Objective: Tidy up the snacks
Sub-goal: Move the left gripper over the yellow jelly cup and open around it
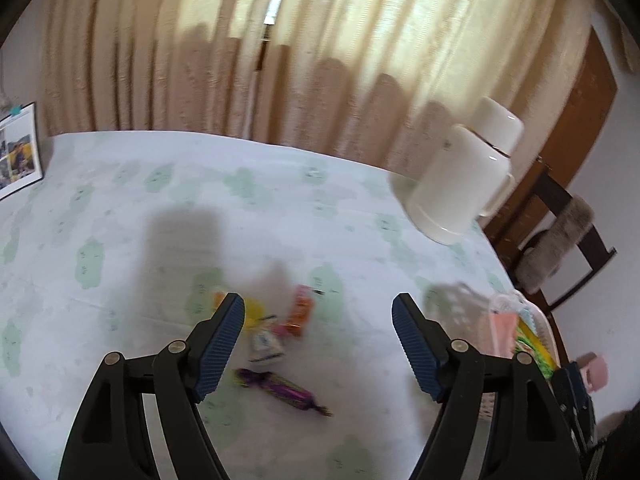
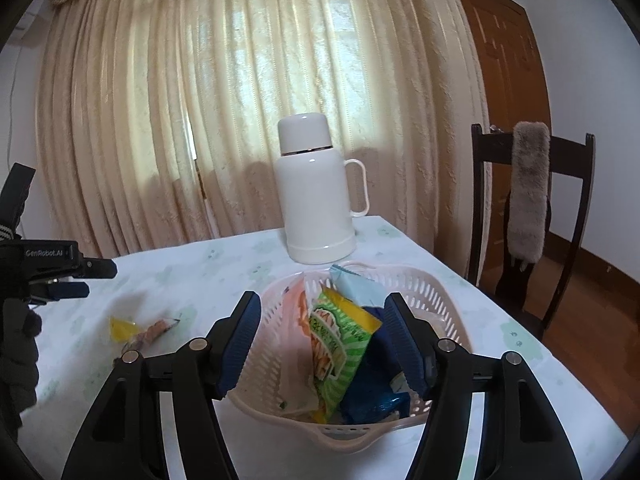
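Mostly the risk sits w/ the basket (image 2: 436,292): it's lower centre of the right view, already stuffed w/ packets standing on edge, so dropping more in could tip the green packet (image 2: 340,344) out, or a nudge from the right gripper (image 2: 322,344) could slide the light basket on the cloth. Right gripper's fingers are spread, nothing pinched, hovering over the packets. Left gripper (image 1: 318,346) is likewise spread & empty above the loose sweets, centre-bottom of the left view. That view is blurred, so a rushed close may miss or scatter the small pile (image 1: 276,320). Purple candy (image 1: 282,390) lies flat nearest the fingers, long axis running upper left to lower right, twisted tail pointing lower right.
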The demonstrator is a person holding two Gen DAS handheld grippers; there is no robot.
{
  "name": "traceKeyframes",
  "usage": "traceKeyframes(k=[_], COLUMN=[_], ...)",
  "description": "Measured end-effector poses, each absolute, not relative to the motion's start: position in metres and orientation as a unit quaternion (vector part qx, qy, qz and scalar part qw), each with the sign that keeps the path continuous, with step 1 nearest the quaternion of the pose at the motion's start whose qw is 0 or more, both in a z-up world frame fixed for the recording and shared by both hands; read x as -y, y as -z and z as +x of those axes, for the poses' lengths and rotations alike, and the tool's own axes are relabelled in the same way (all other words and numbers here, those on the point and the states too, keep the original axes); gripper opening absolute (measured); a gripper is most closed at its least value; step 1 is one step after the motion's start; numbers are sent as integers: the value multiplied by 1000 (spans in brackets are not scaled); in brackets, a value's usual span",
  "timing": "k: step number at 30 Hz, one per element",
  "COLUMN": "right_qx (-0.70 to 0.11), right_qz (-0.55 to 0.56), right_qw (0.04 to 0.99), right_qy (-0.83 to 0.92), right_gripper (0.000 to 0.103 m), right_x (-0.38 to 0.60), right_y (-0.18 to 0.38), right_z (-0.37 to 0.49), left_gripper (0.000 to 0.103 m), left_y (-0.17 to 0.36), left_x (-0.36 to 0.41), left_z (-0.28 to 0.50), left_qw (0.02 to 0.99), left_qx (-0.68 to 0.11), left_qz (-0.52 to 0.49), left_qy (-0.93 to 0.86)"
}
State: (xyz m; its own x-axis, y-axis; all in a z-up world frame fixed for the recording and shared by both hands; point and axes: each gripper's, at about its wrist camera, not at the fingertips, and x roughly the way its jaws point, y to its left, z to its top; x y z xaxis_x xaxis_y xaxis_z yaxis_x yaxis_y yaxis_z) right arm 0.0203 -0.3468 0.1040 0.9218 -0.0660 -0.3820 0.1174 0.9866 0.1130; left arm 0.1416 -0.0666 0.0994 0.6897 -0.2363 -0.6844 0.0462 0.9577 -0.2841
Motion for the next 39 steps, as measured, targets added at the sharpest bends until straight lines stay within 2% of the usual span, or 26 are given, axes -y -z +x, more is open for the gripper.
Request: traceKeyframes(k=[9,16,22,30,39], right_qx=[-196,-268,-293,-309,-316], right_qz=[3,-21,-24,-10,-18], right_qw=[980,943,931,926,923], right_qy=[-40,-197,-216,-218,-221], right_gripper=[72,74,74,74,74], right_x=[306,268,262,264,261], right_y=[-99,-81,-71,-67,-66], right_z=[18,27,30,36,37], left_gripper=[73,73,72,51,48], left_y=[-67,-46,-31,-20,-11], left_x=[54,51,51,53,48], left_z=[165,182,196,204,207], left_qw=[902,893,885,880,875], left_qx=[-414,-436,-454,-466,-473], left_qz=[-114,-110,-103,-88,-98], left_qy=[34,19,13,8,4])
